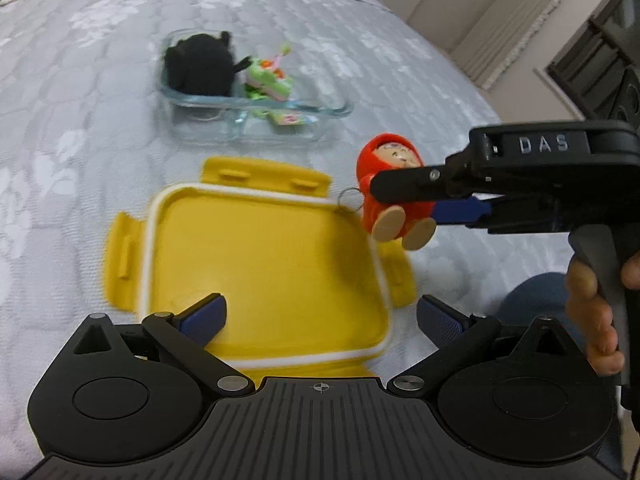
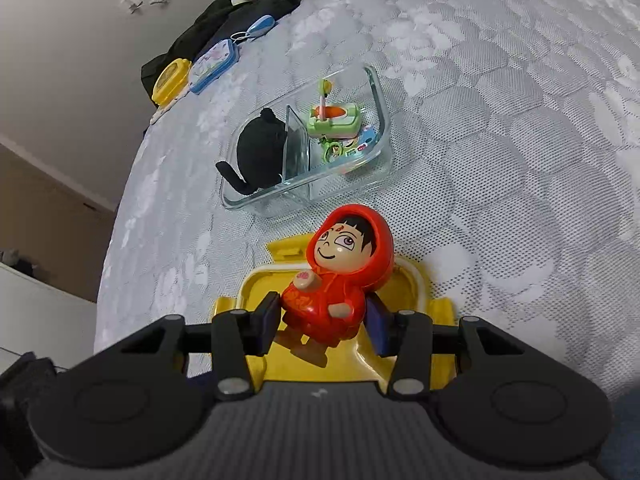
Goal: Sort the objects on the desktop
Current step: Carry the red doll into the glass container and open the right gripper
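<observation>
Honestly, the worry is that red hooded figure (image 2: pixel 334 280): the right gripper (image 2: pixel 322 322) has its fingers clamped on the rounded belly, held in the air above the yellow lid's (image 1: pixel 260 264) right edge. Smooth plastic and a narrow grip, so I'd guess it could twist or pop out. Its key ring (image 1: pixel 351 199) dangles too and might snag a rim. The left gripper (image 1: pixel 320 314) hovers over the lid's near edge, fingers apart, holding nothing. Farther up the mattress (image 2: pixel 500 140), the divided glass dish (image 2: pixel 380 92) has a black plush (image 2: pixel 260 148) in one compartment and a green toy (image 2: pixel 334 122) in the other.
</observation>
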{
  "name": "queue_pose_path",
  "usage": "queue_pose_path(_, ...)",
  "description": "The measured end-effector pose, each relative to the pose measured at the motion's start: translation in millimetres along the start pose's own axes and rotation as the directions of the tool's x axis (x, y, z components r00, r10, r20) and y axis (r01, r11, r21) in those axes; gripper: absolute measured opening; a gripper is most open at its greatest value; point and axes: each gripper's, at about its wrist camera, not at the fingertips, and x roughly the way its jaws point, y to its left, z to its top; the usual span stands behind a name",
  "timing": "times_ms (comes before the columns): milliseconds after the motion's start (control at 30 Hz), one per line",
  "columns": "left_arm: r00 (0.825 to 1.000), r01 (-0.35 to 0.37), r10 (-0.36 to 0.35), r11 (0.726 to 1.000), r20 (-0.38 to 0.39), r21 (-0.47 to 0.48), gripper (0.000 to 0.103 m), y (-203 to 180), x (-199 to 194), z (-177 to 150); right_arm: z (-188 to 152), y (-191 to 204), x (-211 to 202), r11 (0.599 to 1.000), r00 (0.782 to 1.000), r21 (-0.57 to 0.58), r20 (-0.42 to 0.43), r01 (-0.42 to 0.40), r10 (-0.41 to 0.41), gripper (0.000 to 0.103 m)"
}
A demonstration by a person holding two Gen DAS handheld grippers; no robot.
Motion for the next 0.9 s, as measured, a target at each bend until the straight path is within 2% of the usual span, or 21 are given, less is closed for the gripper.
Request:
queue_pose_path(133, 0.999, 0.04, -0.04, 0.998, 0.008, -0.046, 0.103, -3, 10, 15, 13, 4, -14, 0.999, 1.0, -0.039, -0.014, 0.019, -0.02, 0.048)
queue_pose_path(300, 0.996, 0.091, -0.089, 0.991, 0.021, -0.102, 0.103, -6, 22, 34, 54, 25, -34, 0.992, 0.998, -0.112, 0.018, 0.06, -0.059, 0.048)
queue_pose_path(400, 0.99, 0.142, -0.143, 0.978, 0.01, -0.154, 0.103, 12, 29, 31, 82, 44, -32, 0.973, 0.993, -0.2, 0.036, 0.118, -0.113, 0.048)
queue_pose_path(467, 0.991, 0.132, -0.134, 0.975, 0.001, -0.177, 0.103, 19, 32, 31, 99, 51, -23, 0.967, 0.99, -0.213, 0.022, 0.139, -0.138, 0.048)
queue_pose_path(567, 0.992, 0.124, -0.126, 0.973, 0.002, -0.196, 0.103, 24, 34, 33, 120, 55, 4, 0.973, 0.986, -0.159, 0.003, 0.168, -0.169, 0.048)
queue_pose_path(667, 0.993, 0.116, -0.115, 0.976, 0.017, -0.187, 0.103, 28, 33, 35, 135, 43, 38, 0.992, 0.992, 0.034, -0.037, 0.125, -0.124, 0.048)
queue_pose_path(733, 0.996, 0.094, -0.092, 0.978, 0.016, -0.185, 0.103, 30, 33, 36, 137, 35, 59, 0.986, 0.992, 0.12, -0.052, 0.119, -0.113, 0.048)
queue_pose_path(900, 0.999, 0.038, -0.036, 0.983, 0.015, -0.182, 0.103, 35, 34, 37, 136, 27, 98, 0.965, 0.982, 0.186, -0.074, 0.184, -0.174, 0.048)
